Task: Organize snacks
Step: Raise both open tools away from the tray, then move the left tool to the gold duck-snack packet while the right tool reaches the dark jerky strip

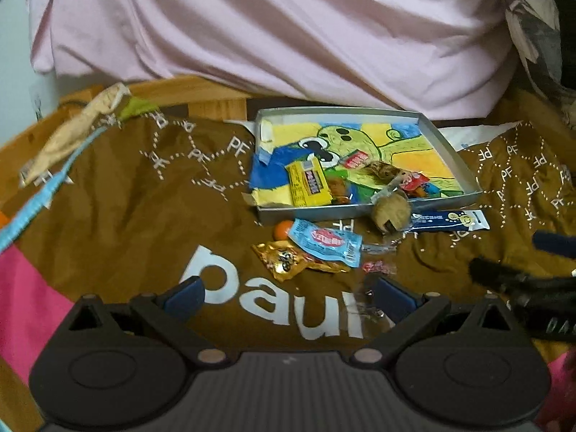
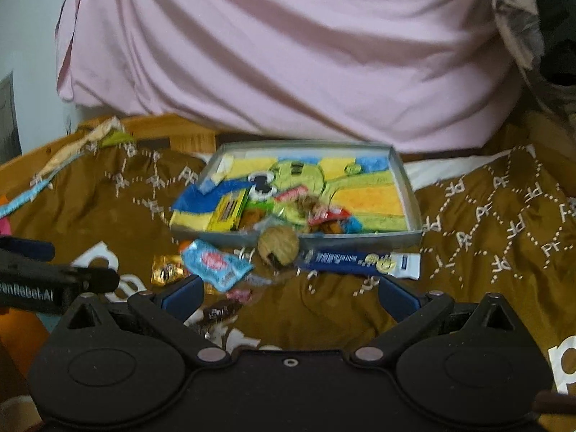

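A shallow grey tray (image 1: 324,212) lined with a colourful drawing lies on the brown cloth (image 1: 126,216). Inside it are a yellow packet (image 1: 309,183), a red packet (image 1: 414,181) and other small snacks. In front of the tray lie a light blue packet (image 1: 325,241), a gold packet (image 1: 288,261), an orange ball (image 1: 282,230), a wrapped round cookie (image 1: 390,212), a dark blue stick packet (image 1: 450,220) and a pink candy (image 1: 376,267). My left gripper (image 1: 288,297) is open just short of the gold packet. My right gripper (image 2: 291,293) is open below the cookie (image 2: 279,244) and the stick packet (image 2: 360,261).
Pink bedding (image 1: 270,36) rises behind the tray, above a wooden frame (image 1: 201,90). A light blue strap (image 1: 43,194) and a beige wrapper (image 1: 72,133) lie at the far left. A dark candy (image 2: 219,311) lies near my right gripper's left finger.
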`<state>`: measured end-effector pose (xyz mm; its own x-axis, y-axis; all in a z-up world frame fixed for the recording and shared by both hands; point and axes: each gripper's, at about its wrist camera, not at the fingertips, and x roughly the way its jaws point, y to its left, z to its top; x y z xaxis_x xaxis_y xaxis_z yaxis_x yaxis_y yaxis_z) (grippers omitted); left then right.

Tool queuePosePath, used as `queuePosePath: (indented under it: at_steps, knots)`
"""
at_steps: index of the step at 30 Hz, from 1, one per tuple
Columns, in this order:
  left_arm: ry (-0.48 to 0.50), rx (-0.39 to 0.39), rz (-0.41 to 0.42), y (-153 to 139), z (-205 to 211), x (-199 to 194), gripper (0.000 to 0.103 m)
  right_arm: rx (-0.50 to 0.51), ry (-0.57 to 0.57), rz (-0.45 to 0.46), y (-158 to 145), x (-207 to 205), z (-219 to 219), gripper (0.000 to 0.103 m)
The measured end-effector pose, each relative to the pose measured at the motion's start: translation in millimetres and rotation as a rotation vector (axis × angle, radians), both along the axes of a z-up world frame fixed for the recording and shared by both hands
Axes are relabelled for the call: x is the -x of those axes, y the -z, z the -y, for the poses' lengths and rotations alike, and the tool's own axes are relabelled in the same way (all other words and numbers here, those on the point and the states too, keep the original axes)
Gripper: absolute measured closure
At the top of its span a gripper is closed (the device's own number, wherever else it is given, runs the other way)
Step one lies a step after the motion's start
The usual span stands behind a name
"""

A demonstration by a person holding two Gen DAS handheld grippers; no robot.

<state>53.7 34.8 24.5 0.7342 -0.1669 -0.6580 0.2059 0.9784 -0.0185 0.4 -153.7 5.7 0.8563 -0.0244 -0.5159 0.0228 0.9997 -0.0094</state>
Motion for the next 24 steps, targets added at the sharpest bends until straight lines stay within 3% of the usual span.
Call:
queuePosePath:
  at_steps: [5,10,17,21,24]
  knots:
    - [0.002,-0.043,0.011,10,-3,-6,0.0,0.04,-0.011,-0.046,14,-8,-4,0.001]
    - [0.004,-0.052,-0.051,16,-6,-13,0.0,0.015,0.01,-0.082,22,-13,-5,0.001]
    - [0.03,-0.079,-0.091,25,-13,-22,0.0,0.008,-0.064,-0.121,36,-23,-17,0.001]
    - [0.025,-0.038,-0.191,32,-25,-40,0.0,0.04,-0.113,-0.126,43,-29,-26,0.001]
    - [0.011,0.008,-0.21,34,-34,-49,0.001,0.047,-0.158,-0.151,49,-37,-33,0.001]
